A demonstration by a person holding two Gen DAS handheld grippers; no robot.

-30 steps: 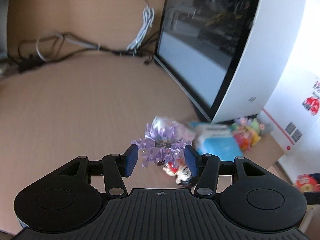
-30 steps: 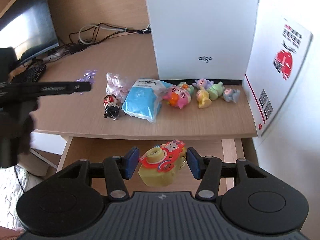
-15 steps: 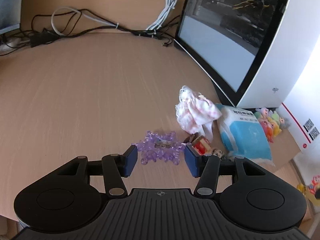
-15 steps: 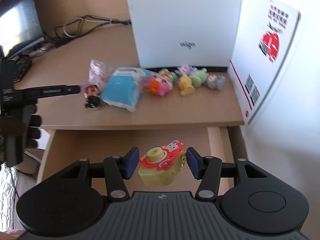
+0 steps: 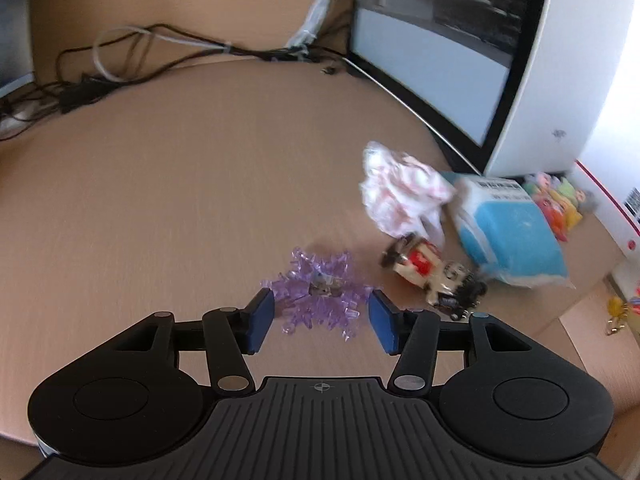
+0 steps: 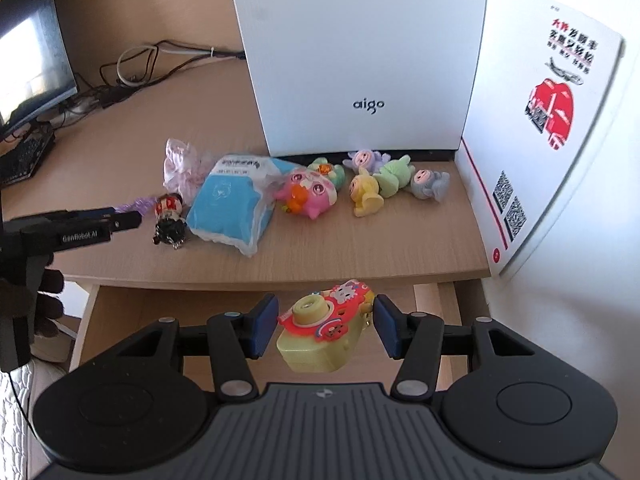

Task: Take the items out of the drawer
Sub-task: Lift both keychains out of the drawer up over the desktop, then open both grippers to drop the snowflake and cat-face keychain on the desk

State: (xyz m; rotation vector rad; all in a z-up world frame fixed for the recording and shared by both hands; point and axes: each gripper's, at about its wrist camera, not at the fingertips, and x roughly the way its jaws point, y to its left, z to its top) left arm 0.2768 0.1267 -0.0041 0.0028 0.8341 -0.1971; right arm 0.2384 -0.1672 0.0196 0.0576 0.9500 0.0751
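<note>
My left gripper (image 5: pixel 322 318) is shut on a purple spiky toy (image 5: pixel 320 292) that hangs low over the wooden desk (image 5: pixel 180 200), just left of a small doll keychain (image 5: pixel 432 276). The right wrist view shows the same gripper (image 6: pixel 132 218) from the side, a gloved hand holding it, with the purple toy (image 6: pixel 138 203) at its tips. My right gripper (image 6: pixel 326 324) is shut on a yellow toy camera (image 6: pixel 324 332) with a red face. It holds the camera above the open drawer (image 6: pixel 160 308), right at the desk's front edge.
On the desk lie a pink wrapper (image 5: pixel 400 192), a blue tissue packet (image 6: pixel 228 212), a pink plush (image 6: pixel 308 196) and several small plush figures (image 6: pixel 384 184). A white computer case (image 6: pixel 360 60) and a printed box (image 6: pixel 552 120) stand behind them. Cables (image 5: pixel 160 48) and a monitor (image 6: pixel 28 60) are at the back left.
My left gripper has brought the purple toy down close to the desk beside the doll. My right gripper has kept its hold on the camera and moved slightly over the drawer.
</note>
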